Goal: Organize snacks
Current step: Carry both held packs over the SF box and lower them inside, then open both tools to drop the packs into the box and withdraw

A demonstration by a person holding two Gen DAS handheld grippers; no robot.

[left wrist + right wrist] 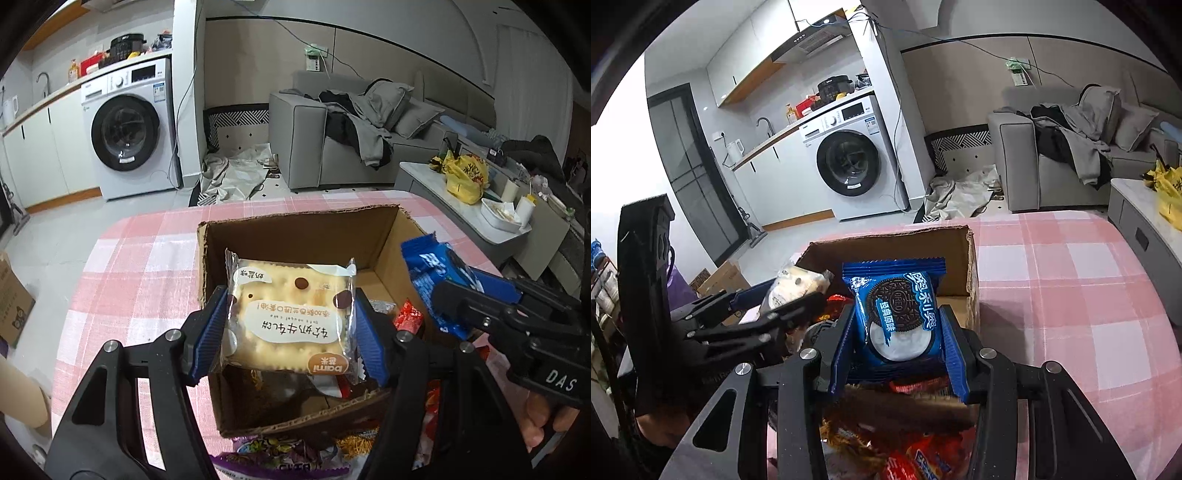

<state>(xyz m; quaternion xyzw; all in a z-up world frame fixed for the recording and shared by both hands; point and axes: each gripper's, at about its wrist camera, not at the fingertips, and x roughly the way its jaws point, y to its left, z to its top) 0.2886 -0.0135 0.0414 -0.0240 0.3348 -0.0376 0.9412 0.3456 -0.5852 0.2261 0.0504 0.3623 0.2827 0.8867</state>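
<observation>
Two packets (291, 317) (897, 314) flat, clamped over box (295, 236)

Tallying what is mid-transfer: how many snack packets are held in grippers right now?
2. A cream cracker packet in the left gripper, a blue Oreo packet in the right gripper, both over the cardboard box.

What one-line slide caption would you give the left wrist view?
Left gripper holds a cracker packet over the cardboard box, beside the right gripper gripping a blue Oreo packet.

Box (295, 236) on table (140, 266); cracker pack (291, 314) left of Oreo pack (436, 280)
</observation>
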